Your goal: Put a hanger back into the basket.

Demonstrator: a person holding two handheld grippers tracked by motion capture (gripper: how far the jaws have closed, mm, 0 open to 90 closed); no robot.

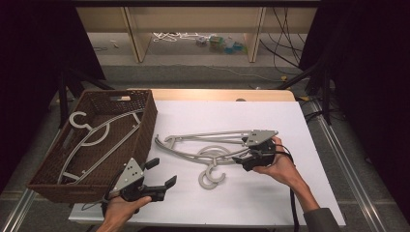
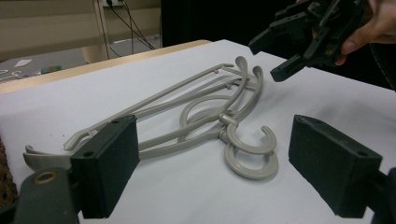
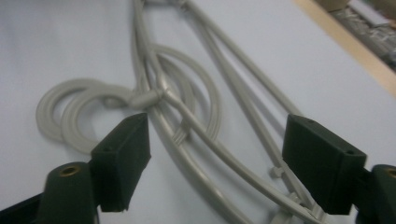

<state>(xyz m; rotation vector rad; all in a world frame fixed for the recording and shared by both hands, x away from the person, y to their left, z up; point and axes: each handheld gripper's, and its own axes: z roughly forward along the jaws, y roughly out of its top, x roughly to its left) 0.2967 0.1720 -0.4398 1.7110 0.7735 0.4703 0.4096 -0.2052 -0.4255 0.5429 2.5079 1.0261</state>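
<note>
Several grey plastic hangers point(image 1: 193, 157) lie stacked on the white table top, hooks point(image 2: 247, 173) pointing toward the near edge. My right gripper point(image 1: 241, 161) hovers low over their right ends. In the right gripper view its jaws point(image 3: 223, 161) stand open astride the hanger arms point(image 3: 205, 135), pads clear of them. My left gripper point(image 1: 163, 172) is held open at the near left beside the basket, aimed at the pile. Between its pads point(image 2: 109, 168) there is only table and the hooks farther off. The right gripper point(image 2: 266, 60) appears beyond the pile in the left gripper view.
A brown wicker basket point(image 1: 147, 123) stands on the table's left side with more grey hangers point(image 1: 92, 133) lying in it. The wooden table edge point(image 1: 217, 94) runs along the back. Beyond it are wooden frame legs and loose cables on the floor.
</note>
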